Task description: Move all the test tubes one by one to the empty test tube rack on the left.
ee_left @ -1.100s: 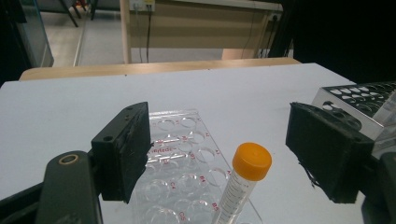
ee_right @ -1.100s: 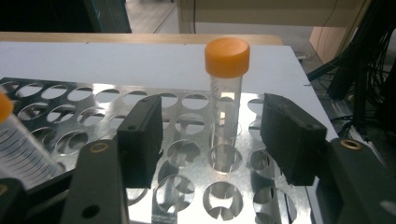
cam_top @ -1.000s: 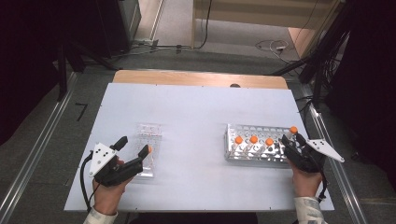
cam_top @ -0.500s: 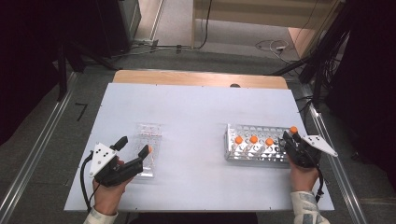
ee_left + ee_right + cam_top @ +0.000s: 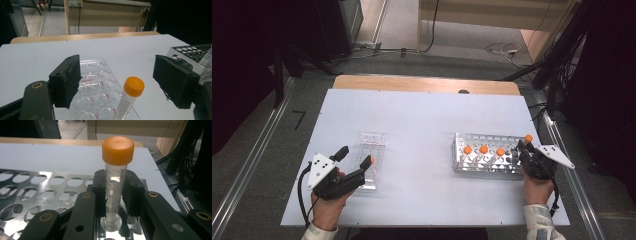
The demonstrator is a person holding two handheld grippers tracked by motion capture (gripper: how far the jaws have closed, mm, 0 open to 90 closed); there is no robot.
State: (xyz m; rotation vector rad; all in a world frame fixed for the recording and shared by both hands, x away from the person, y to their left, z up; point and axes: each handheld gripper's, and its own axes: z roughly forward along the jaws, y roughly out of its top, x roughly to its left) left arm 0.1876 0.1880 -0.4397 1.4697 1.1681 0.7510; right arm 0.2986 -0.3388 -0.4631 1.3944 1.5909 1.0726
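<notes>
Right gripper [image 5: 113, 195]: your jaws have just been closing and now clench the clear body of an orange-capped tube [image 5: 115, 170], below its cap.
Held tube: it stands upright in a hole at the right end of the metal rack [image 5: 484, 162], on the right side of the table [image 5: 422, 115].
Rack: three more orange-capped tubes [image 5: 483, 150] stand in a row to the left of your grasp.
Left gripper [image 5: 357, 162]: your jaws stand wide apart, gripping nothing.
Second tube [image 5: 130, 96]: it rises between those open jaws, touching neither pad, over the clear plastic tray [image 5: 96, 87] at the near left.
</notes>
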